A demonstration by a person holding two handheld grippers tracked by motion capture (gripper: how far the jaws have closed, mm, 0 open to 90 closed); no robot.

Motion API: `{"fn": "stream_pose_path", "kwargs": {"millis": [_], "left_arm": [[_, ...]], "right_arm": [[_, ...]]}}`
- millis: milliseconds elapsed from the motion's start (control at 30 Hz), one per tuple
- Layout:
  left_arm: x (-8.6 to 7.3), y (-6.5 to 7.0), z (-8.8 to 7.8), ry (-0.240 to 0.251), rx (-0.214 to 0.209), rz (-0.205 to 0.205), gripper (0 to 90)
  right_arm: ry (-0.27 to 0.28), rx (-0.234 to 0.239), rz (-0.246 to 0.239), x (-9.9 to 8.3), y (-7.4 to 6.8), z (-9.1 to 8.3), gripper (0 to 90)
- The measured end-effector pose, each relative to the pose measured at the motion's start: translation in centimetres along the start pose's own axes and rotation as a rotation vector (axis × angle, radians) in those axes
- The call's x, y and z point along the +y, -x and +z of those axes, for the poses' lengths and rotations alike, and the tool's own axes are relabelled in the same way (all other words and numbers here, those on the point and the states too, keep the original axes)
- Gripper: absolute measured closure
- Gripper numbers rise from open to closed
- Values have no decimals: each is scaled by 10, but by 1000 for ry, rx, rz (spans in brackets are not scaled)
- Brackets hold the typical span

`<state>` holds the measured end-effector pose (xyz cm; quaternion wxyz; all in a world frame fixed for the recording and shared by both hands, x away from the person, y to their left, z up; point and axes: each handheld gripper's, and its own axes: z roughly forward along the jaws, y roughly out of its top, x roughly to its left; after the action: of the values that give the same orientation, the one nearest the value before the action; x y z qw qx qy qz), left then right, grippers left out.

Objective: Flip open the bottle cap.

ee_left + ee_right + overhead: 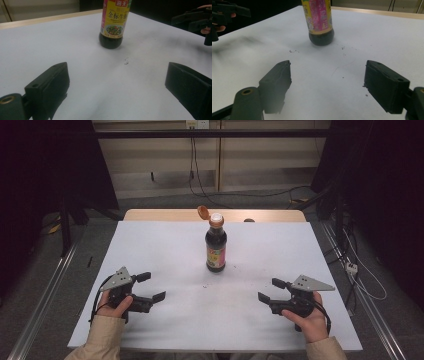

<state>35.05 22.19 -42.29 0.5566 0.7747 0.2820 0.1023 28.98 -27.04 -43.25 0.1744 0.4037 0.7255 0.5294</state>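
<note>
Nearest the person, two sleeved forearms come in from the near edge of the table (150, 330), which is covered by a white sheet. The left hand (116, 306) holds the left gripper (151, 286) near the near-left part of the sheet, its tips turned toward the middle. Its jaws stand wide apart with nothing between them; in the left gripper view only bare white sheet lies between the two black pads.

On the near-right side the right hand (310, 317) holds the right gripper (272, 290), mirrored, tips turned toward the middle too. Its jaws are likewise spread wide and hold nothing, with bare sheet between the pads in the right gripper view. The two grippers are well apart from each other, and each hovers low over or rests on the sheet; which, I cannot tell.

A few small dark specks (293, 51) lie on the sheet between the grippers and the bottle.

Farther off, at about the middle of the table, stands the bottle (216, 251), upright, filled with dark liquid and wearing a yellow and pink label. It is well apart from both grippers. Its orange flip cap (202, 212) seems to be hinged open to the left of the neck.

Beyond the sheet a strip of bare wooden tabletop shows at the far edge.
</note>
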Motion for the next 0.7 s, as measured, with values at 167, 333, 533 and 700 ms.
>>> {"fn": "stream_pose_path", "kwargs": {"millis": [167, 333, 533, 700], "left_arm": [[-3, -2, -5, -1, 3, 3, 52], [-6, -3, -9, -5, 12, 1, 52], [-9, -4, -7, -7, 15, -4, 52], [-11, -5, -6, -9, 19, -9, 52]], "right_arm": [[-6, -2, 2, -4, 0, -2, 219], [-5, -8, 3, -8, 2, -7, 219], [-4, -17, 0, -11, 2, -9, 218], [-8, -18, -16, -10, 1, -8, 211]]}}
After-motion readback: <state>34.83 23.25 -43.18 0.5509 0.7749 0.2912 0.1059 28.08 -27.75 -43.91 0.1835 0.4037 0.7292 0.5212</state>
